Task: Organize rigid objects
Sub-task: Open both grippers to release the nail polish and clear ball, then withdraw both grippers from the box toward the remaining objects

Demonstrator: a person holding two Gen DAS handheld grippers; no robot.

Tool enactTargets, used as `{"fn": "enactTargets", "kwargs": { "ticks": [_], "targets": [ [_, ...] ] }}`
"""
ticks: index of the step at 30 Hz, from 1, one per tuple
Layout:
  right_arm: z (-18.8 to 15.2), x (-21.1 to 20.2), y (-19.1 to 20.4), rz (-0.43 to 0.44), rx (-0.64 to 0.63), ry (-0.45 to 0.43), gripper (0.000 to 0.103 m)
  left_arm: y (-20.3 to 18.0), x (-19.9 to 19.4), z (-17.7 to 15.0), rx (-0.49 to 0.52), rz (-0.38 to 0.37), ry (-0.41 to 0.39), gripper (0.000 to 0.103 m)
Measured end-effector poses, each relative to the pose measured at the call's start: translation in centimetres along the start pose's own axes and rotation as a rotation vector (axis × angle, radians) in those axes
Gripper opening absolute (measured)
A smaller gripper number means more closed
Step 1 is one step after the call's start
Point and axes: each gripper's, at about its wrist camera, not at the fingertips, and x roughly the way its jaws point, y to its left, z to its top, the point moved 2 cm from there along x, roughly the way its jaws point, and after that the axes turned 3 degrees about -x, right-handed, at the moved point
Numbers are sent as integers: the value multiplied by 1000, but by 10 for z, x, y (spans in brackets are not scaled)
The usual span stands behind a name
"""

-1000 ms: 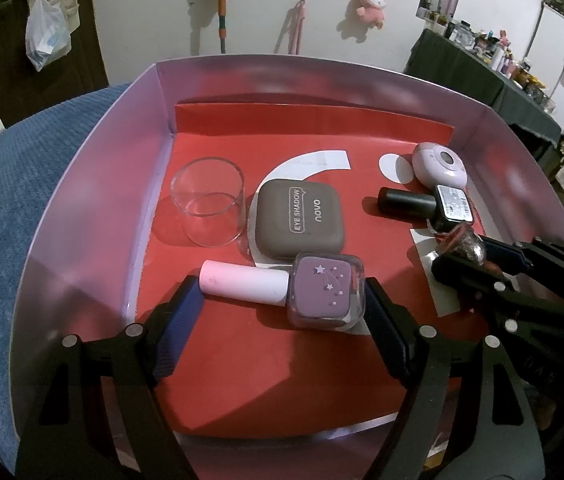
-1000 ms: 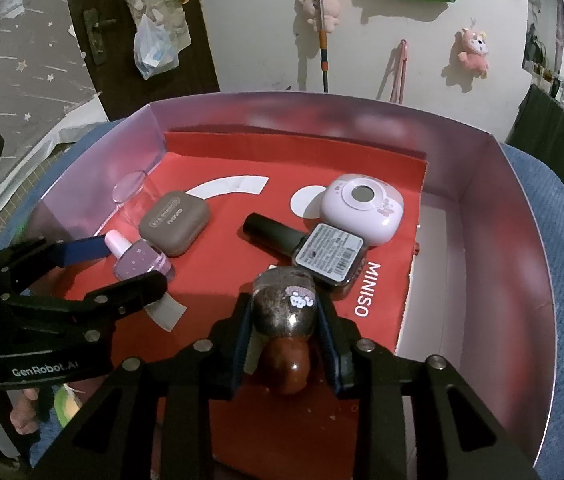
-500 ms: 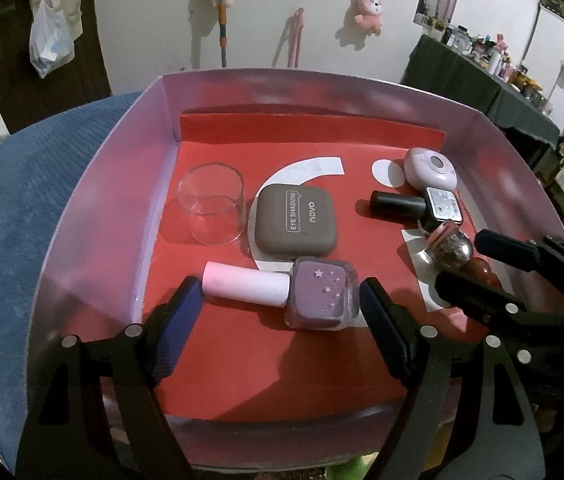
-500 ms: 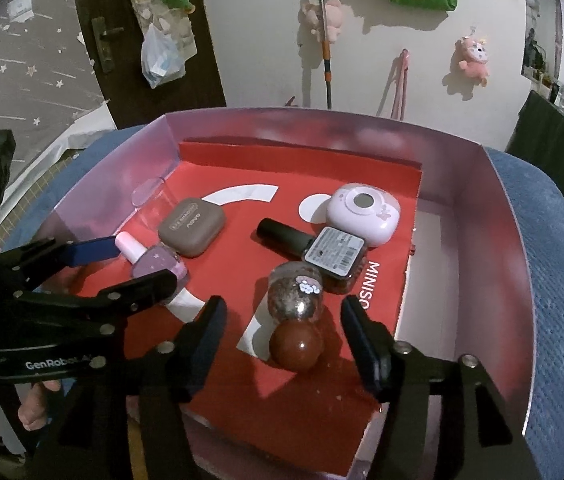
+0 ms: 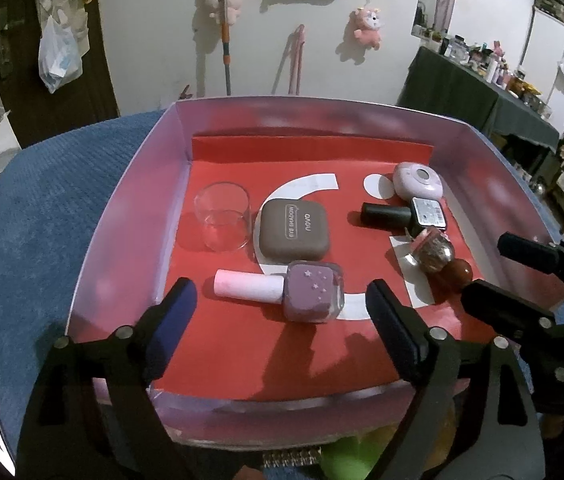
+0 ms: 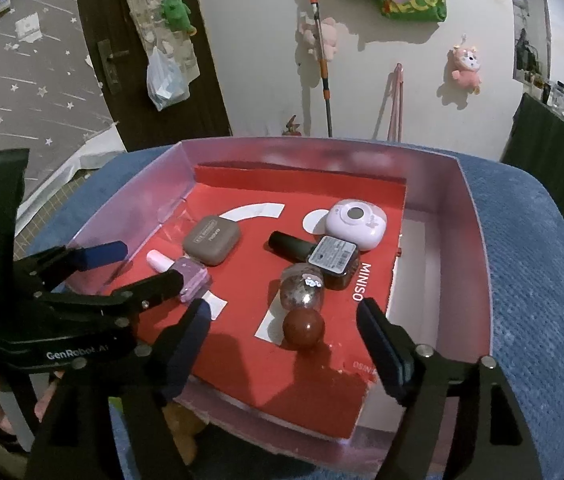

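A pink box (image 5: 130, 200) lined with red card holds a clear glass cup (image 5: 224, 220), a brown eye-shadow case (image 5: 293, 229), a purple nail polish with a pink cap (image 5: 309, 295), a black-capped bottle (image 5: 405, 214), a lilac round case (image 5: 417, 180) and a glitter bottle with a brown ball cap (image 6: 302, 304). My left gripper (image 5: 278, 308) is open and empty, just short of the purple polish. My right gripper (image 6: 282, 316) is open and empty, its fingers either side of the glitter bottle's cap and clear of it.
The box (image 6: 477, 248) sits on a blue cushioned seat (image 6: 533, 280). A bare white strip (image 6: 421, 264) runs along the box floor on the right. Behind are a wall with plush toys (image 6: 467, 66), a dark door (image 6: 142, 52) and a cluttered dark table (image 5: 481, 92).
My right gripper let go of the glitter bottle, opened wide and drew back. Both grippers have pulled back and up from the box. The objects lie still.
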Motion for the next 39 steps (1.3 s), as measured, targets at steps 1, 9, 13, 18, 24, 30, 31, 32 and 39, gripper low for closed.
{"fn": "enactTargets", "kwargs": {
  "ticks": [1, 9, 13, 18, 24, 30, 31, 32, 39],
  "targets": [
    [-1, -2, 1, 2, 0, -4, 79, -1, -2, -1, 4, 1, -5, 92],
    [-3, -23, 4, 21, 6, -53, 93, -1, -16, -4, 7, -4, -38, 102],
    [-3, -33, 6, 38, 6, -83, 101, 2, -21, -5, -3, -7, -45, 102],
    [-2, -42, 12, 54, -2, -112, 103, 5, -29, -8, -10, -11, -63, 102],
    [-3, -50, 19, 70, -9, -146, 103, 8, -39, -11, -16, -11, -85, 103],
    [-5, -56, 22, 73, -12, -166, 103, 12, -49, -16, -23, -17, -103, 103],
    [-5, -57, 23, 67, -13, -168, 103, 12, -49, -17, -23, -18, -103, 103],
    [-6, -57, 23, 60, -16, -171, 103, 12, -49, -17, -23, -18, -104, 103],
    [-9, -63, 30, 51, -30, -183, 103, 14, -54, -25, -26, -20, -104, 103]
  ]
}}
